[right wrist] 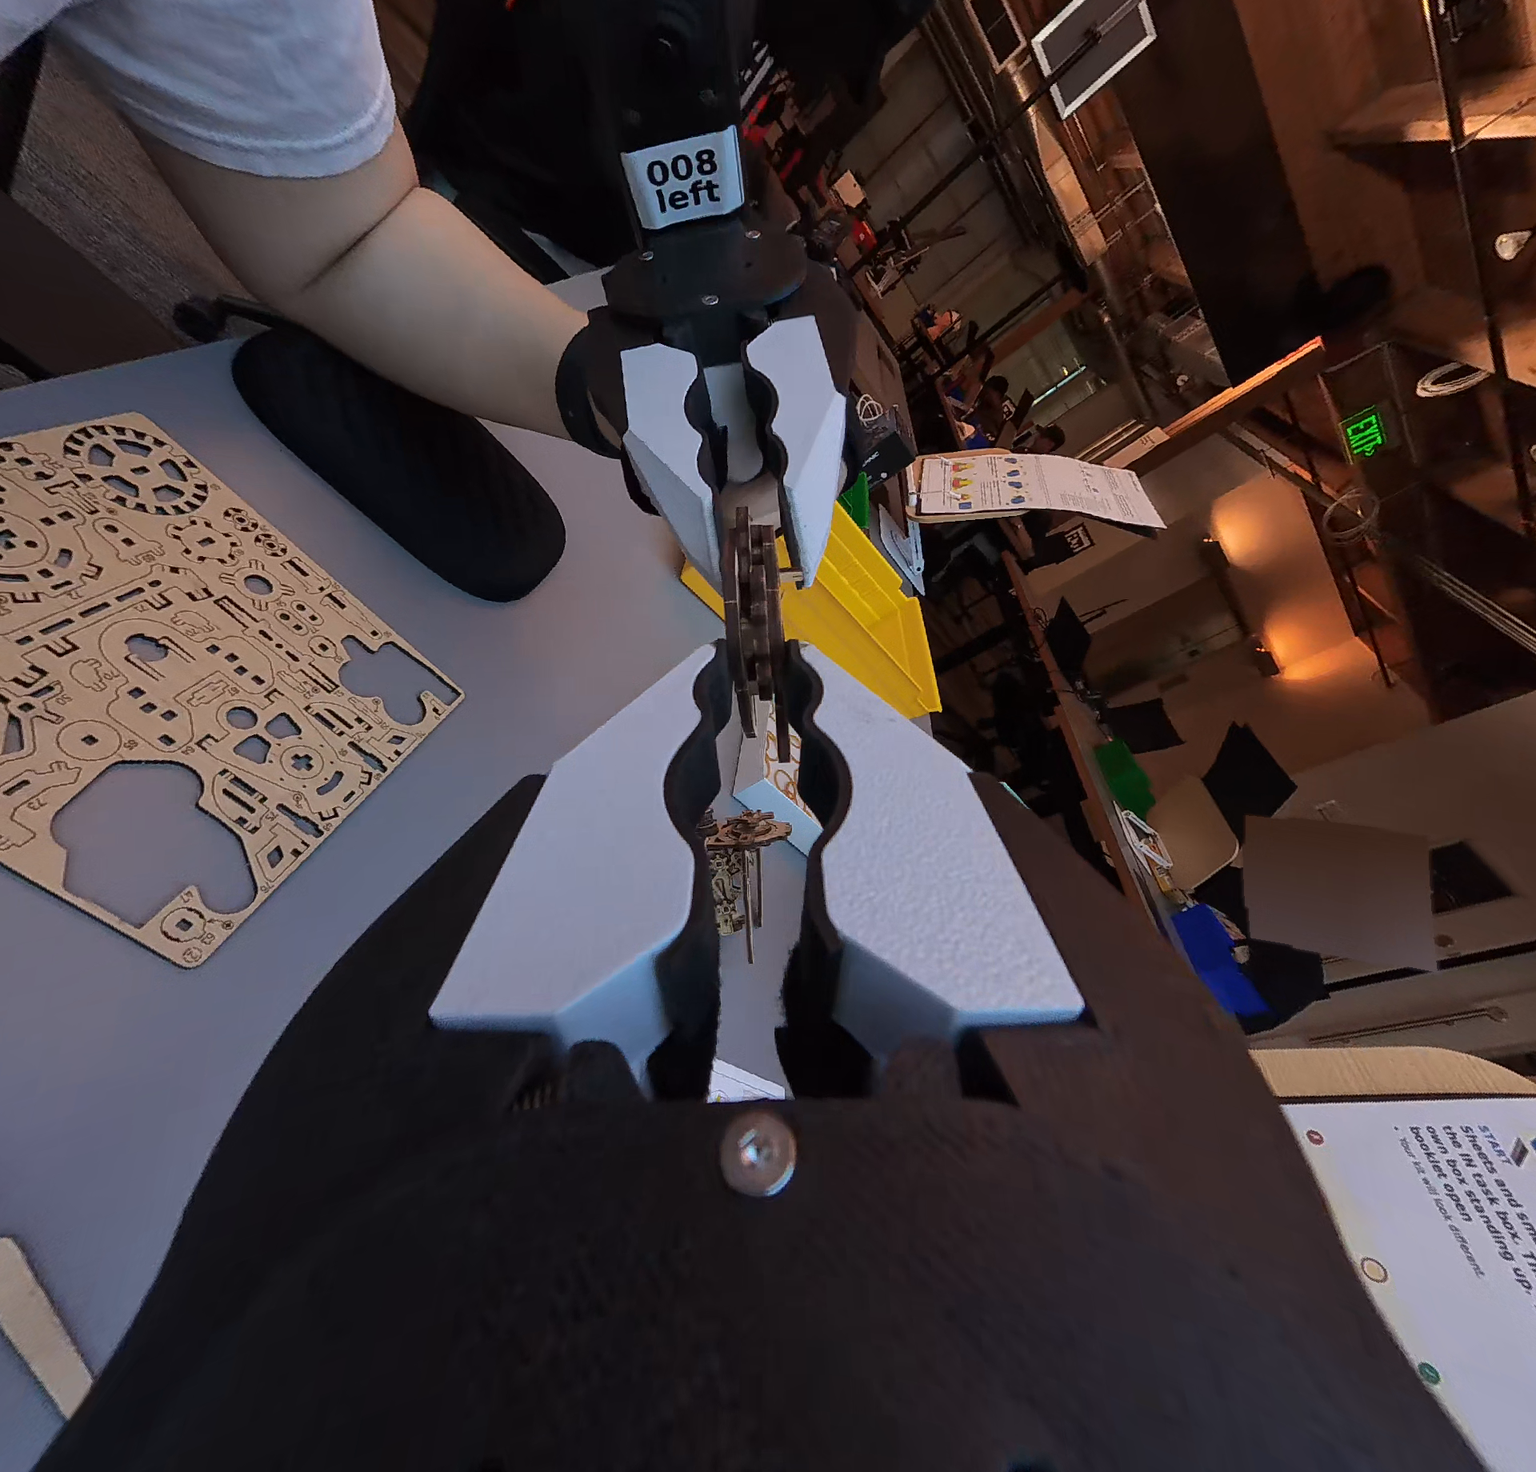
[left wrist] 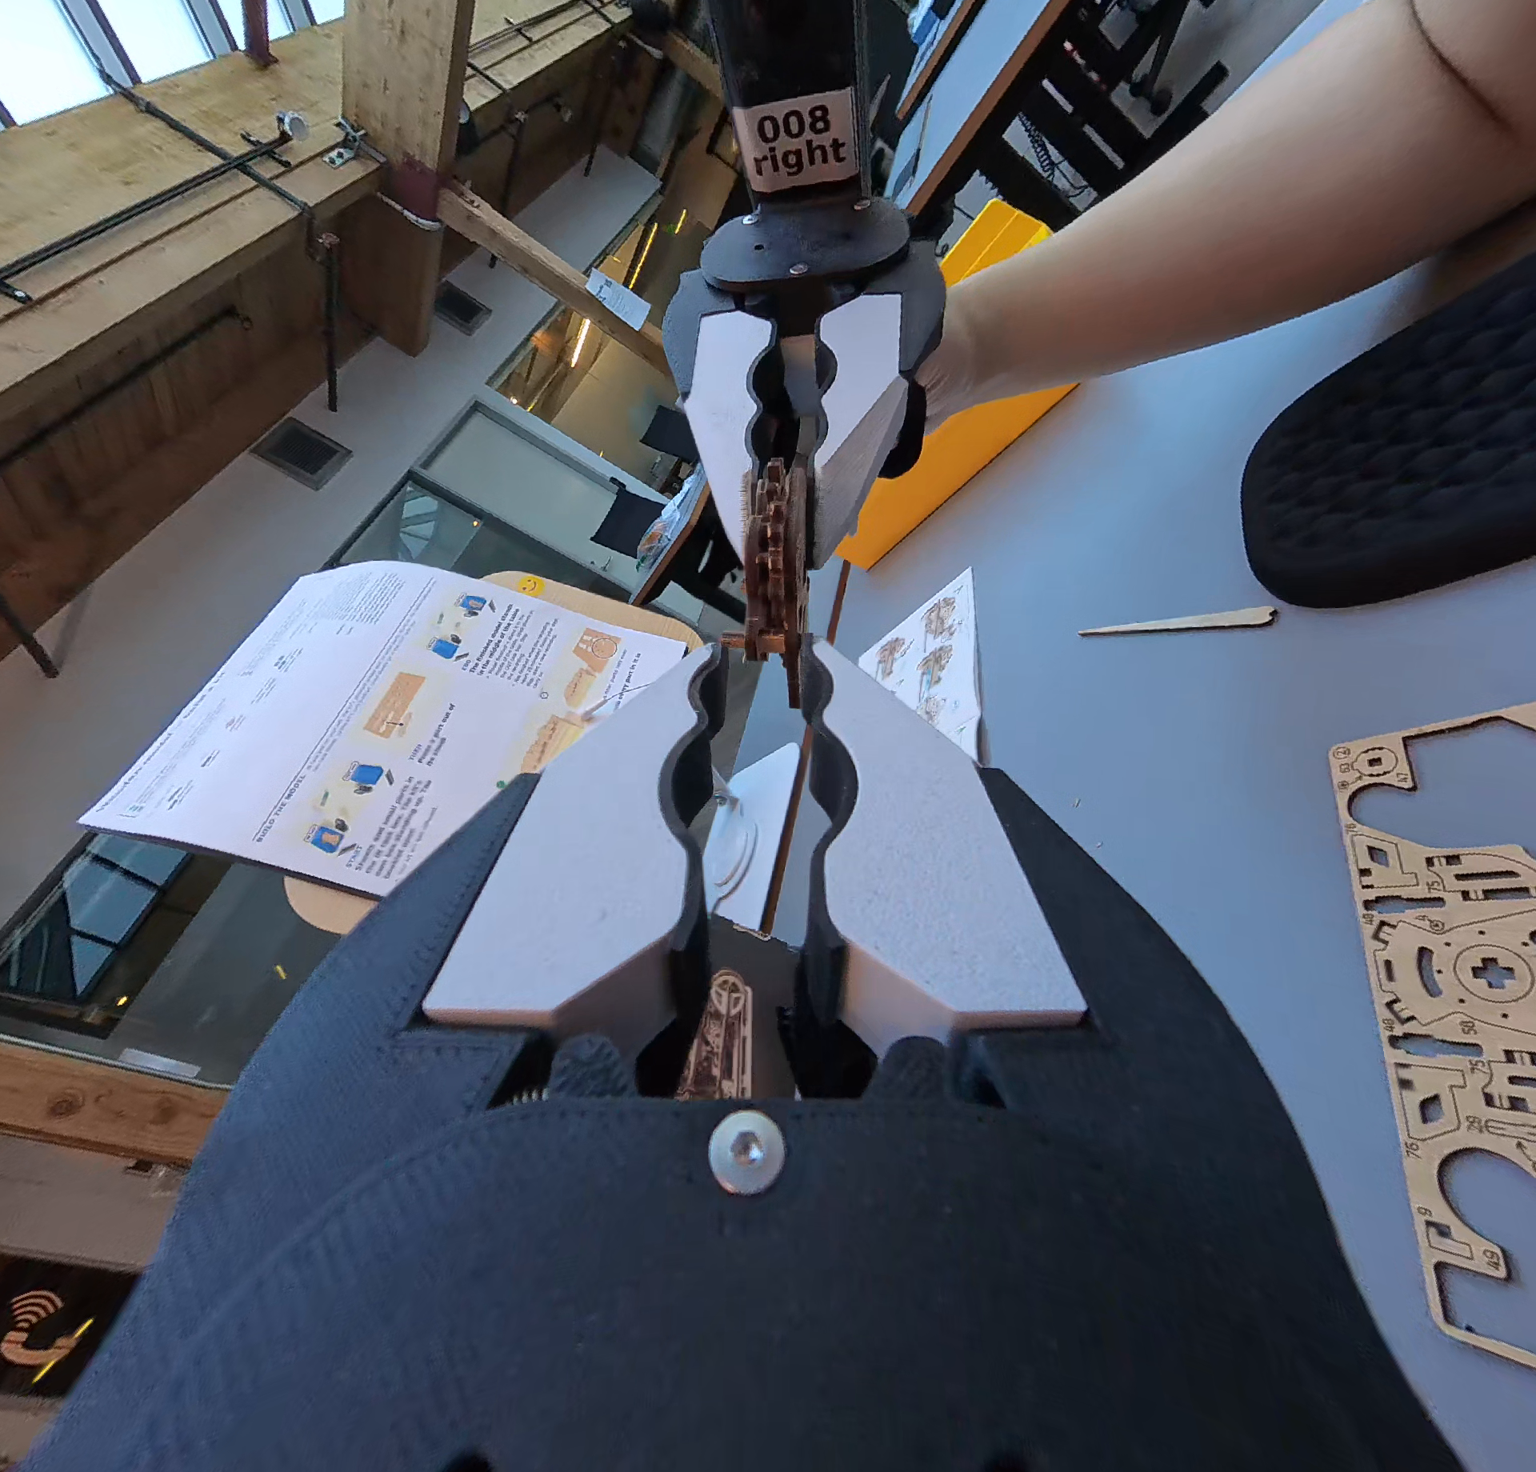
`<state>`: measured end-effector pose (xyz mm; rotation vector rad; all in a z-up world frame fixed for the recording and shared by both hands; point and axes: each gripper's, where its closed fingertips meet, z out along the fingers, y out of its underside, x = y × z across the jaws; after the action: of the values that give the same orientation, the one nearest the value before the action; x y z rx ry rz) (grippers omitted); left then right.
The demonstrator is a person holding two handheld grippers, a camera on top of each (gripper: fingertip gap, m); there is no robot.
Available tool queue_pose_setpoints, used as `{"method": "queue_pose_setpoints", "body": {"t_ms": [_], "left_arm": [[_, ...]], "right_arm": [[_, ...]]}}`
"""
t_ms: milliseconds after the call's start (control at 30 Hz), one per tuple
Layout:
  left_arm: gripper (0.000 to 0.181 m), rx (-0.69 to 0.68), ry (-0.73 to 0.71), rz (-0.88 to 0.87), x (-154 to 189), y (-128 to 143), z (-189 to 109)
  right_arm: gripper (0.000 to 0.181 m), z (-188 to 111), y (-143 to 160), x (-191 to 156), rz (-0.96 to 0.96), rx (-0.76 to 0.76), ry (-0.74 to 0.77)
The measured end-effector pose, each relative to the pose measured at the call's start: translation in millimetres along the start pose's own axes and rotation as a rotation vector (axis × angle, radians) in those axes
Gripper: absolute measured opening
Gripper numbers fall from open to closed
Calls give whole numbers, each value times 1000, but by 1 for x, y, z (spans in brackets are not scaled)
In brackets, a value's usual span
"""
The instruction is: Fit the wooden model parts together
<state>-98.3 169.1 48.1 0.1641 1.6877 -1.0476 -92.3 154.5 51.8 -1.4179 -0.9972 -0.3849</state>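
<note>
A dark brown, toothed wooden gear assembly (left wrist: 777, 576), seen edge-on, is pinched at opposite ends by the left gripper (left wrist: 765, 659) and right gripper (right wrist: 752, 667), both closed on it.

Your black gripper bodies (left wrist: 748, 1266) look like matt ribbed plastic, pads (left wrist: 582, 850) grainy pale grey. Brown toothed model piece (left wrist: 777, 568) is raw wood; cut-out tan sheet (right wrist: 166, 642) thin plywood; black wrist pad (right wrist: 399, 460) knitted cloth; grey tabletop (left wrist: 1164, 767) smooth, matt.
</note>
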Motion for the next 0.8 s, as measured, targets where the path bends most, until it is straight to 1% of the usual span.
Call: {"method": "queue_pose_setpoints", "body": {"t_ms": [100,133,167,233,433,667,733,800], "left_arm": [[15,-18,7,7,1,1,1],[15,-23,1,7,0,1,1],[10,-25,-19,15,-3,1,1],[11,-21,-35,21,-5,2,1],[10,-1,18,-30,1,2,2],[10,-89,75,-21,5,8,2],[9,-97,60,-1,3,9,2],[10,-74,22,8,-3,6,2]], "right_arm": [[11,-1,1,0,38,9,-14],[11,0,1,3,52,16,-2],[11,0,2,6,60,17,15],[11,0,3,6,81,20,14],[11,-1,6,0,126,11,-43],[11,0,11,-3,114,-50,-55],[11,0,10,1,86,-64,-24],[11,0,5,7,68,-60,21]]}}
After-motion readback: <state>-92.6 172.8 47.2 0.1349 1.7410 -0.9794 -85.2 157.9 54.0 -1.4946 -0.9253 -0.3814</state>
